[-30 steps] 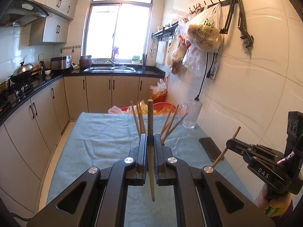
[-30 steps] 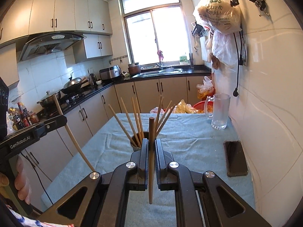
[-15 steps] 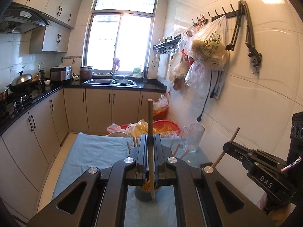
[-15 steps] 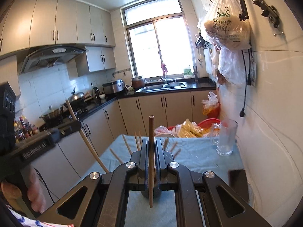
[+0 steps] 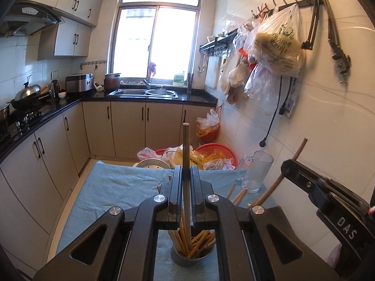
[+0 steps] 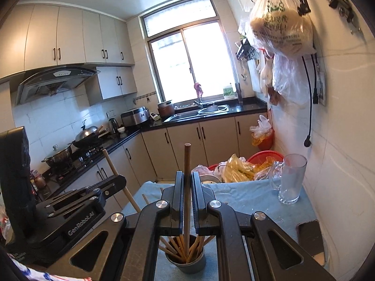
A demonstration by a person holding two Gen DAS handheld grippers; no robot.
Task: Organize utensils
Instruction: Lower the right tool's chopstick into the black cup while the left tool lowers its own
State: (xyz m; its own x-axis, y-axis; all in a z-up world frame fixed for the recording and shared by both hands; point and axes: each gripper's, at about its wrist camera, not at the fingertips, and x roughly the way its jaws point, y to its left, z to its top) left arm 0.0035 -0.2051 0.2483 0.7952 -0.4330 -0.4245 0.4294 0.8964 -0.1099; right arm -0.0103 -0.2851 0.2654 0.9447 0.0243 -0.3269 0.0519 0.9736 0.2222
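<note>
My left gripper is shut on an upright wooden chopstick; its lower end reaches into a grey metal cup holding several chopsticks on the blue cloth. My right gripper is shut on a darker wooden chopstick, whose lower end also dips into the cup. Both grippers hover right above the cup, side by side. The right gripper shows at the right of the left wrist view, and the left gripper at the left of the right wrist view.
A blue cloth covers the table. A glass mug stands at the far right by the tiled wall. A dark phone lies at the right edge. Red basins with plastic bags sit beyond the table. Cabinets line the left.
Both grippers have moved forward and over the cup, which now sits directly beneath them. The held chopsticks' lower ends now reach into it.
</note>
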